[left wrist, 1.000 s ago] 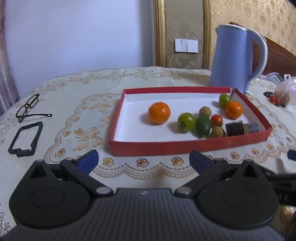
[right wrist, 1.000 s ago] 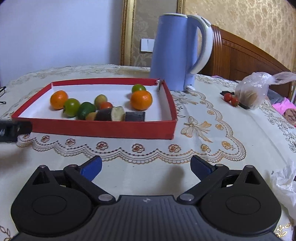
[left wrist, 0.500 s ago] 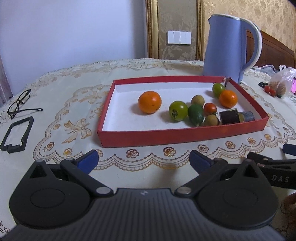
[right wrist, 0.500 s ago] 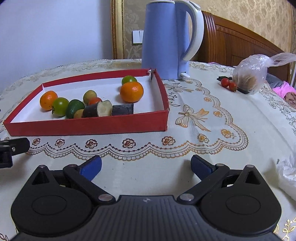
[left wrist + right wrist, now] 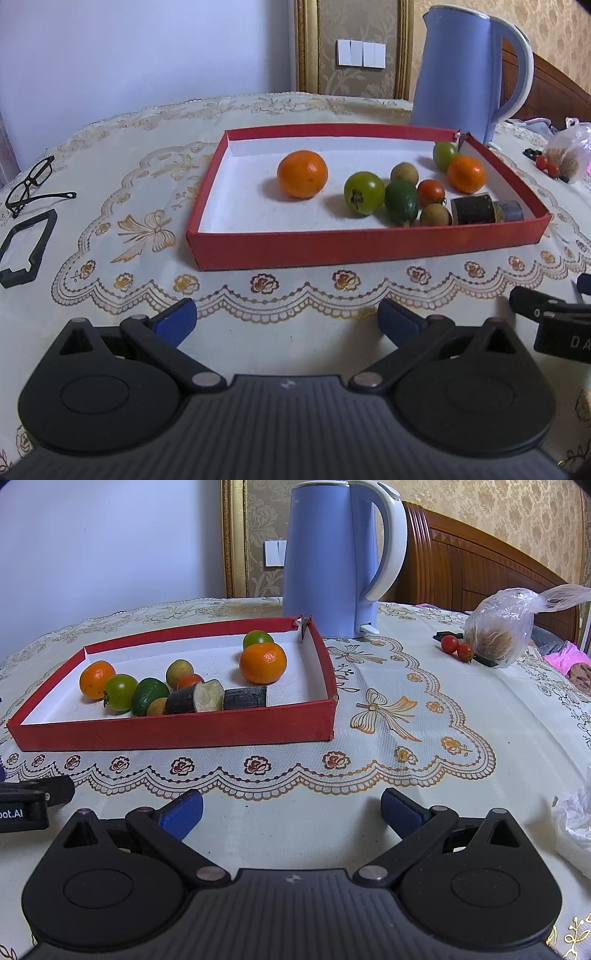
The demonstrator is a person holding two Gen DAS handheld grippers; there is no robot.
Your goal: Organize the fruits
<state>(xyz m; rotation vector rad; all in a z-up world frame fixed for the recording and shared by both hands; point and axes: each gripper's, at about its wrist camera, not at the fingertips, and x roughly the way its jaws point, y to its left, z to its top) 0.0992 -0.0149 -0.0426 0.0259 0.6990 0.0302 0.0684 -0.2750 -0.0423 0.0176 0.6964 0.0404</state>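
Both cameras have drawn back from the red tray (image 5: 369, 251) and turned a little, so it now sits at about 12 o'clock in the left view and 11 o'clock in the right view. The left gripper (image 5: 284, 319) and right gripper (image 5: 291, 808) both hang over the embroidered tablecloth (image 5: 388, 716) with their blue-tipped fingers spread wide and nothing between them. Inside the tray lie a large orange (image 5: 302, 174), a green tomato (image 5: 364, 192), a dark green fruit (image 5: 401, 202), a small red tomato (image 5: 431, 192), two brownish longan-like fruits, a second orange (image 5: 262, 662), another green tomato (image 5: 258, 639) and two dark cut stalk pieces (image 5: 218, 699). Most fruit seems gathered already. Still outside, at 2 o'clock in the right view, are two cherry tomatoes (image 5: 456, 647) just beside a plastic bag (image 5: 502, 627); these look like what remains. A blue kettle (image 5: 332, 561) stands behind the tray.
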